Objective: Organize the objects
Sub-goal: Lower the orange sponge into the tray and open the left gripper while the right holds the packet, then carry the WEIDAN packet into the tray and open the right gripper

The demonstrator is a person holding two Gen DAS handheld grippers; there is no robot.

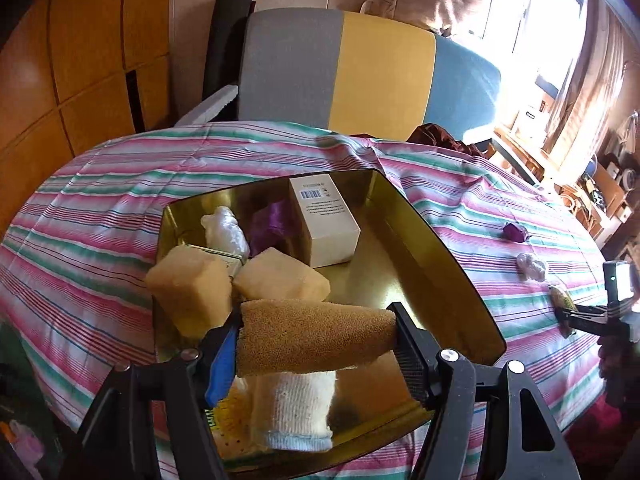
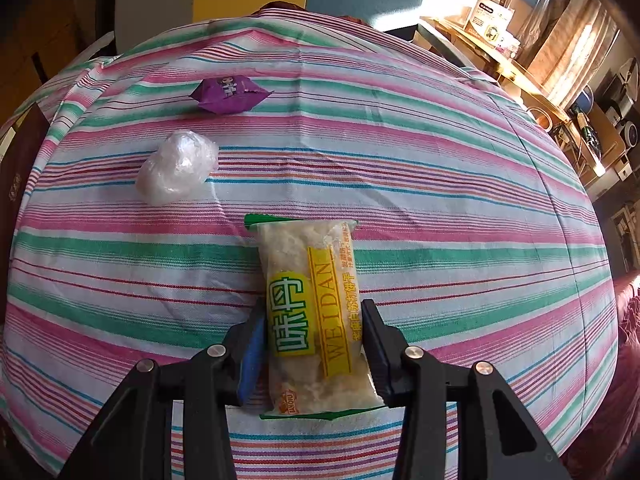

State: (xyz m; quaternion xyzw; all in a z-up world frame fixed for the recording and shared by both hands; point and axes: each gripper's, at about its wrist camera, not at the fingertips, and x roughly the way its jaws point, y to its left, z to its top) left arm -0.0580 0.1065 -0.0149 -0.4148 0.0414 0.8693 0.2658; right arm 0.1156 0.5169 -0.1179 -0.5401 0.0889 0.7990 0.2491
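In the left wrist view, my left gripper point(image 1: 320, 340) has its jaws clamped on a tan sponge point(image 1: 316, 338), held above the near end of the gold tray point(image 1: 436, 256) at frame centre. Inside the tray sit 2 yellow sponges point(image 1: 192, 284), a white box point(image 1: 324, 224) and a white sock point(image 1: 296, 412). In the right wrist view, my right gripper point(image 2: 316, 354) has its jaws pressed on a snack packet point(image 2: 312, 312) lying on the striped surface point(image 2: 460, 220). A purple candy point(image 2: 230, 94) and a clear wrapped ball point(image 2: 178, 166) lie at upper left.

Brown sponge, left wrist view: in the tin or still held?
Held: the brown sponge is clamped between the jaws, above the gold tin.
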